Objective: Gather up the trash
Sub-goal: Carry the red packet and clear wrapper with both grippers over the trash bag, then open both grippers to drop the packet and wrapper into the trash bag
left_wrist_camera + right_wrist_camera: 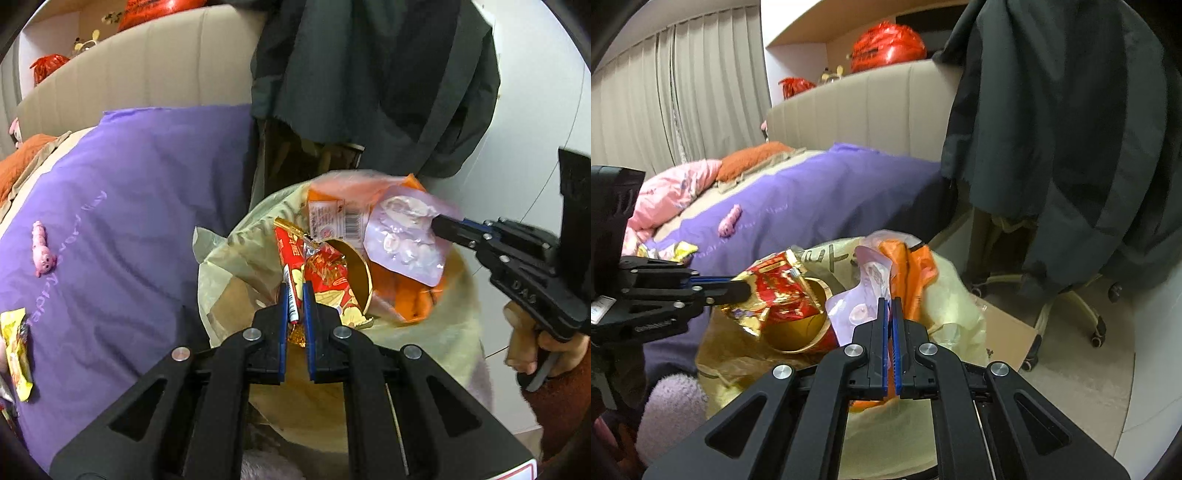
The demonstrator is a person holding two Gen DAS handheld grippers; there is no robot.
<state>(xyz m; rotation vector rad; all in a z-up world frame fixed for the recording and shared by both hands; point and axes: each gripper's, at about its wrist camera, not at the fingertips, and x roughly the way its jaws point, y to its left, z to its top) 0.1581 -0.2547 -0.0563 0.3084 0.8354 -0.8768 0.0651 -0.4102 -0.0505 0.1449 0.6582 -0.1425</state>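
Observation:
My left gripper (295, 290) is shut on a red and gold snack wrapper (325, 277) and holds it over the open pale yellow trash bag (454, 332). My right gripper (891, 304) is shut on a lilac and orange plastic wrapper (849, 310), also over the bag; it shows in the left wrist view (441, 223) with the wrapper (402, 236). The left gripper (738, 290) and the red wrapper (783, 295) show in the right wrist view. A yellow snack wrapper (16, 354) lies on the purple bedspread (129, 221).
A small pink plush toy (42, 249) lies on the bedspread. A dark coat (1071, 129) hangs over an office chair (1067, 306) to the right. A flat cardboard piece (1008, 332) lies on the floor. A beige headboard (857, 118) stands behind the bed.

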